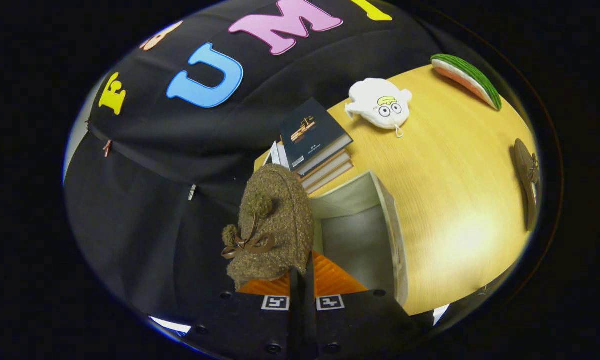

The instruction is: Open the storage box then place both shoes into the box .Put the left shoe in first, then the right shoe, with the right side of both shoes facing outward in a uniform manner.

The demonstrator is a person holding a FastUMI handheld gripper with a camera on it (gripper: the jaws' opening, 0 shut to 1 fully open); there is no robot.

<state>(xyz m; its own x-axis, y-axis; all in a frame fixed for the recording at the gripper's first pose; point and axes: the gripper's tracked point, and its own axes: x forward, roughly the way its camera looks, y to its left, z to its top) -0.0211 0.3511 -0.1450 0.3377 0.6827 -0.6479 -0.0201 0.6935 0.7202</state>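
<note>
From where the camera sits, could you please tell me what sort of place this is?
Probably a staged recording booth rather than a home: black cloth wall, wooden table with books, a plush toy and an open storage box. The claw grips a fuzzy brown shoe.

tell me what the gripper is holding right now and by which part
The gripper is shut on the fuzzy brown shoe, pinching the edge of its opening, above the open storage box.
</note>
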